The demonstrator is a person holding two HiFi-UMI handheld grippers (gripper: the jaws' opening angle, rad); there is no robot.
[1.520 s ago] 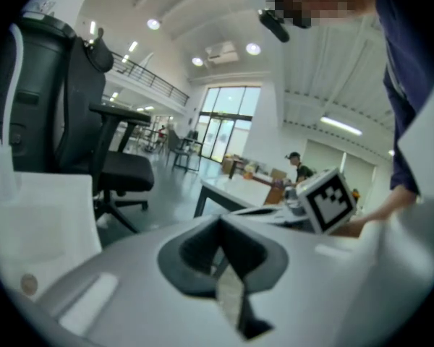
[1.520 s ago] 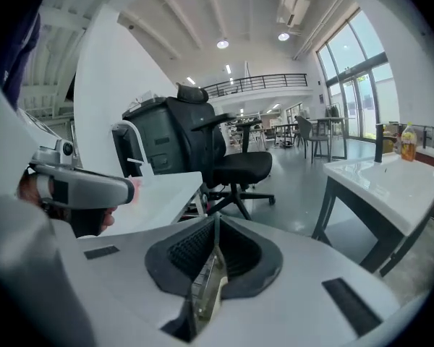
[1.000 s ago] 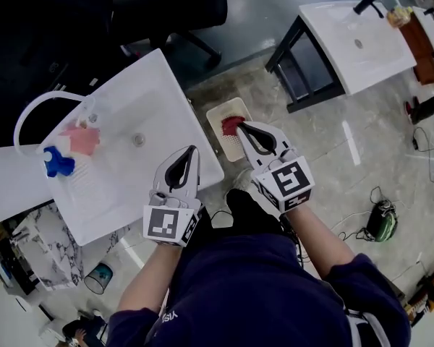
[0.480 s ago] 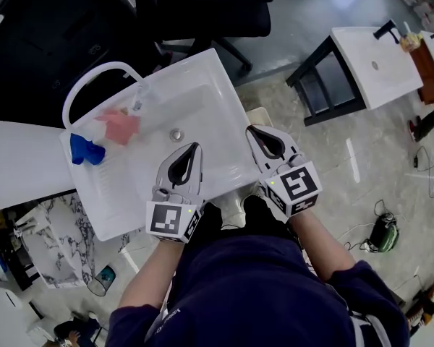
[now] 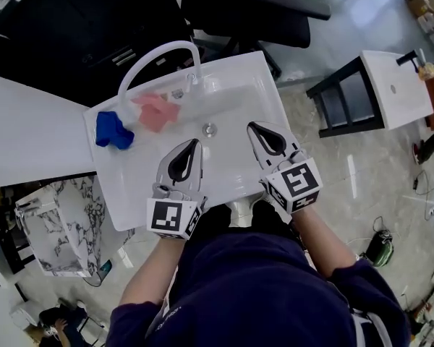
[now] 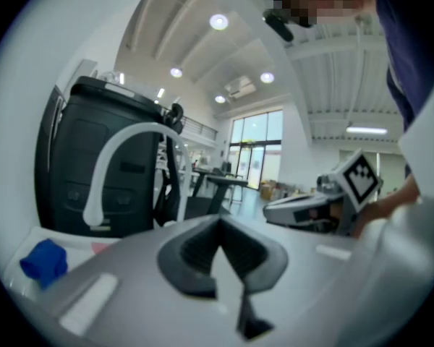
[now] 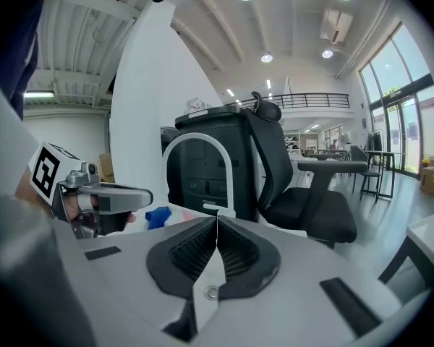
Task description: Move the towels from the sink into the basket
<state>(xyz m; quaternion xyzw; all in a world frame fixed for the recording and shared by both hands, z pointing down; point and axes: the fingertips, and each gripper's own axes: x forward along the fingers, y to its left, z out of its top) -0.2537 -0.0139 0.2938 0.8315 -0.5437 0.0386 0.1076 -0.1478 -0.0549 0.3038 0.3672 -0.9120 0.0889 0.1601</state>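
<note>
Towels, 2 of them, lay at the far-left end of the sink (image 5: 235,92) in the head view, a blue towel (image 5: 114,130) beside a pink towel (image 5: 158,111) under the faucet (image 5: 155,56); no basket showed. The left gripper (image 5: 195,143) and right gripper (image 5: 251,126) hovered over the basin's near side, probably reaching in for a pick. The left gripper view showed its jaws closed and empty. The right gripper view showed its jaws pressed together on nothing.

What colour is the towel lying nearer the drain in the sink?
The towel is pink, clearest in the head view.
</note>
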